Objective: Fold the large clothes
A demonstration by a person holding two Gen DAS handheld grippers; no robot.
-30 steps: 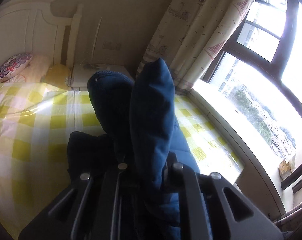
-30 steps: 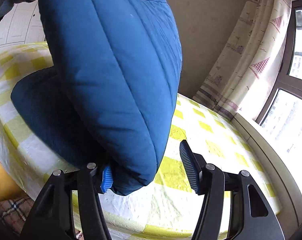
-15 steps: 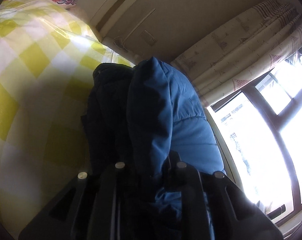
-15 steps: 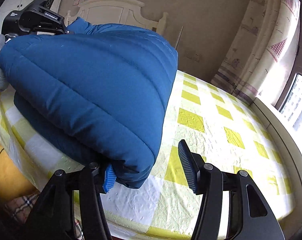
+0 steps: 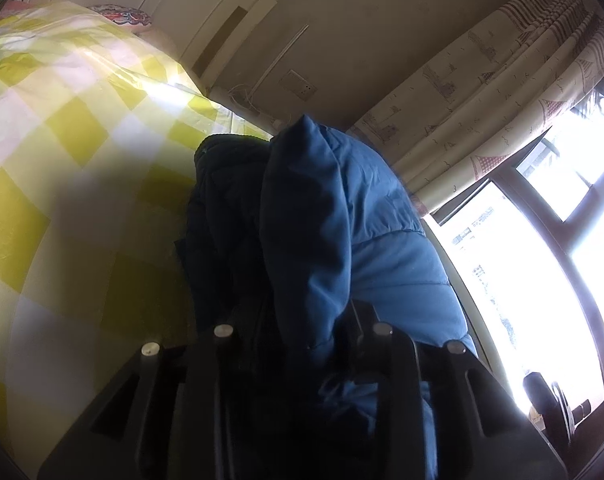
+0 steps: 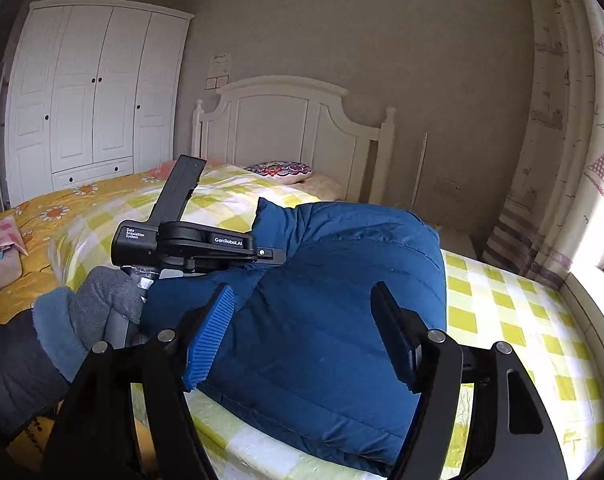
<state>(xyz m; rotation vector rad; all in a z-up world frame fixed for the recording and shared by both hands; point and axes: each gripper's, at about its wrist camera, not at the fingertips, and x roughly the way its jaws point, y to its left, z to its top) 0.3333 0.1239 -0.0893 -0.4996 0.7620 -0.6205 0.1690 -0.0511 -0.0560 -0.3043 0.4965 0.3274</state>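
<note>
The blue padded jacket [image 6: 322,320] lies in a thick, puffy bundle on the bed [image 6: 502,312], near the foot edge, its quilted seams running across the top and its underside darker in shadow. The bed has a yellow and white checked cover.

The right wrist view shows the whole bundle, the white headboard [image 6: 285,120], the wardrobe [image 6: 89,92] and the left gripper [image 6: 261,254] held by a gloved hand [image 6: 97,304] at the jacket's far left edge. The left wrist view shows only a bunched ridge of the jacket [image 5: 314,220] close up, with the curtain [image 5: 502,92] and bright window [image 5: 542,240] beyond.

The right gripper [image 6: 302,336] stands wide apart, just opened further, with its blue pad [image 6: 209,336] clear of the cloth; the jacket lies ahead of and below it, not held. The left gripper [image 5: 302,332] has just been loosening, a fold of jacket still between its jaws; whether they press on it cannot be told.
</note>
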